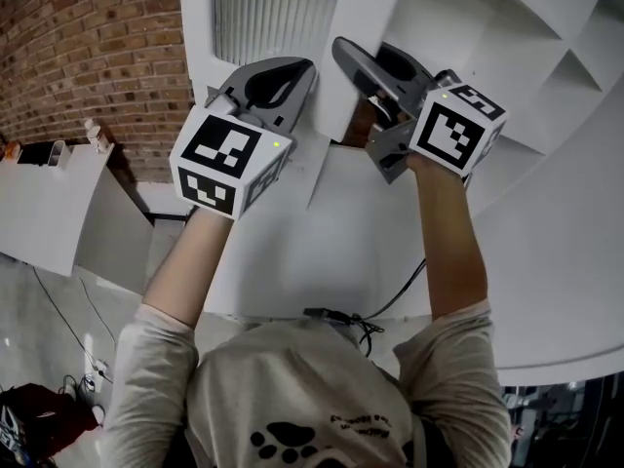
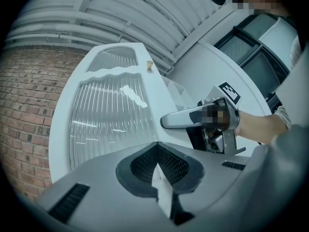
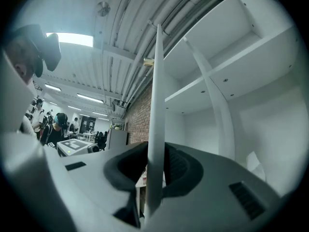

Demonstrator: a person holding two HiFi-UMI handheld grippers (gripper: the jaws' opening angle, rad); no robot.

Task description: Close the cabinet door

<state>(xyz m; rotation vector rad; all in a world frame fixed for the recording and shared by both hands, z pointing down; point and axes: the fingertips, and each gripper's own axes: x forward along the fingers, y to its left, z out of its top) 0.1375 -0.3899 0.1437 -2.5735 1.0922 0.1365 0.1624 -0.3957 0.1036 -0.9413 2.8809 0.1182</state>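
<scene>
Head view first: both grippers are up at the white cabinet (image 1: 546, 37). The door (image 1: 263, 13), ribbed glass in a white frame, stands open at the left of the bare shelves (image 1: 575, 66), with a brick wall (image 1: 88, 47) at the far left. The right gripper (image 1: 353, 64) is on the door's free edge, 1 jaw on each side of it. The left gripper (image 1: 297, 74) sits just left of that, tips up by the door's near frame. Whether they touch it I cannot tell from here.

Left gripper view: the left gripper's jaws are together at the tips. A thin white strip (image 2: 161, 187) shows in the slot behind them, and I cannot tell what it belongs to. Beyond, the door's face fills the left with 2 ribbed panes, and a small knob (image 2: 149, 65) sits near its top right corner. At the right, the right gripper reaches in to the door's edge.

Right gripper view: the door comes edge-on straight through the middle, and the 2 pads (image 3: 177, 167) are clamped on it, 1 on each side. The knob pokes left off the edge high up. The open shelves are at the right, and people (image 3: 58, 124) stand in a room far left.
</scene>
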